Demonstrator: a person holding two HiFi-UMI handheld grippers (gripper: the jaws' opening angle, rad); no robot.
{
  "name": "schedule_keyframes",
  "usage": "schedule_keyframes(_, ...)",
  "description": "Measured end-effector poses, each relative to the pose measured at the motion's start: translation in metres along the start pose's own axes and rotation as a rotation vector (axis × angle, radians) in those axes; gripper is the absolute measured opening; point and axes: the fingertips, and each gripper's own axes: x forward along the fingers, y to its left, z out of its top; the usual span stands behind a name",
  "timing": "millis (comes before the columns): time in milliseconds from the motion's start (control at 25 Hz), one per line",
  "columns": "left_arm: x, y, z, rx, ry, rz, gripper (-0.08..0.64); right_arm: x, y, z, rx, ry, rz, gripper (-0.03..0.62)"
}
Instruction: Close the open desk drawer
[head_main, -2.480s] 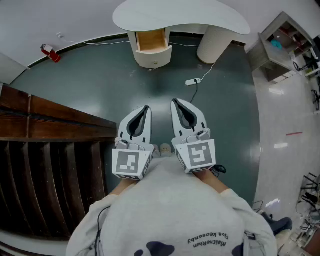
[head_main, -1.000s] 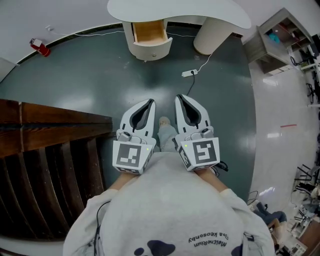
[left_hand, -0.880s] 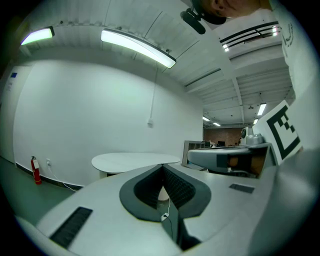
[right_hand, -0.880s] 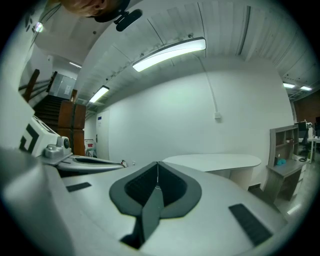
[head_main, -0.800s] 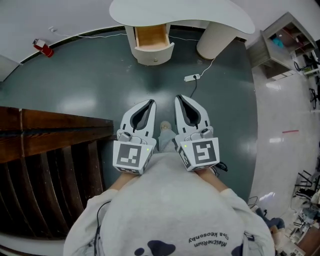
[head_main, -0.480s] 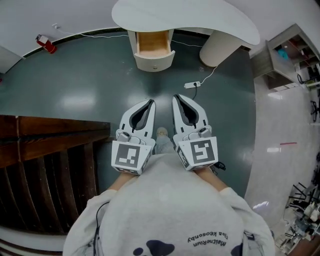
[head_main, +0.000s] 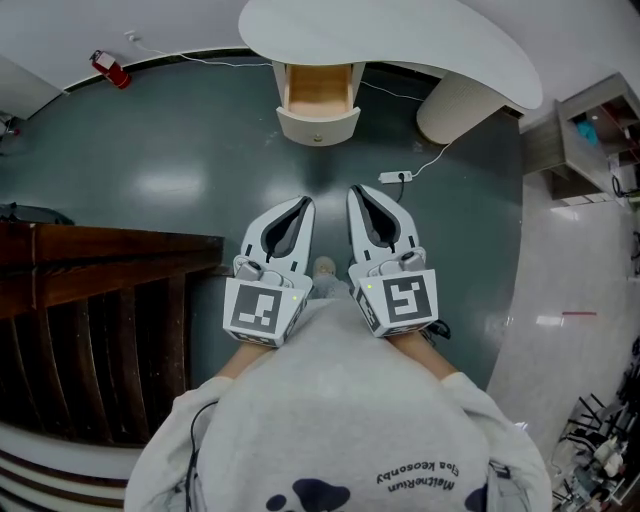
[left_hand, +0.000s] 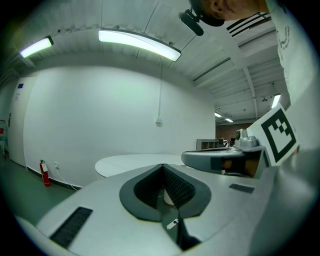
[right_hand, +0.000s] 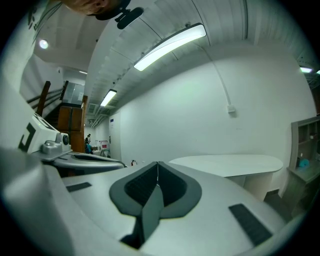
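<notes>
The white curved-top desk (head_main: 400, 45) stands ahead on the dark green floor. Its drawer (head_main: 318, 92) is pulled out toward me, showing a bare wooden inside and a rounded white front with a small knob. My left gripper (head_main: 303, 204) and right gripper (head_main: 356, 191) are held side by side at chest height, well short of the drawer, pointing at it. Both are shut with nothing between the jaws. The desk top (left_hand: 132, 163) shows past the left gripper (left_hand: 162, 165) in its own view, and the desk top (right_hand: 230, 163) lies right of the right gripper (right_hand: 157, 163) in the right gripper view.
A power strip (head_main: 397, 177) with its cable lies on the floor right of the drawer, near the desk's round pedestal (head_main: 455, 105). Dark wooden steps (head_main: 100, 280) fill the left. A red fire extinguisher (head_main: 108, 68) stands by the wall. A shelf unit (head_main: 600, 130) is at the right.
The desk and drawer have shifted right and look slightly larger as I walk toward them. Both grippers stay side by side and shut.
</notes>
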Motion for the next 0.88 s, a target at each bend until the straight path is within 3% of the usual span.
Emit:
schedule_keyframes(440, 0.025, 0.012, 0.005, -0.004, -0.005, 0.007, 0.011, 0.015, -0.024, 0.003, -0.007, 0.006, -0.017, 0.017)
schedule_keyframes(880, 0.081, 0.039, 0.009, -0.027, 0.013, -0.065, 0.011, 0.055, -0.055, 0.006, -0.006, 0.027, -0.090, 0.017)
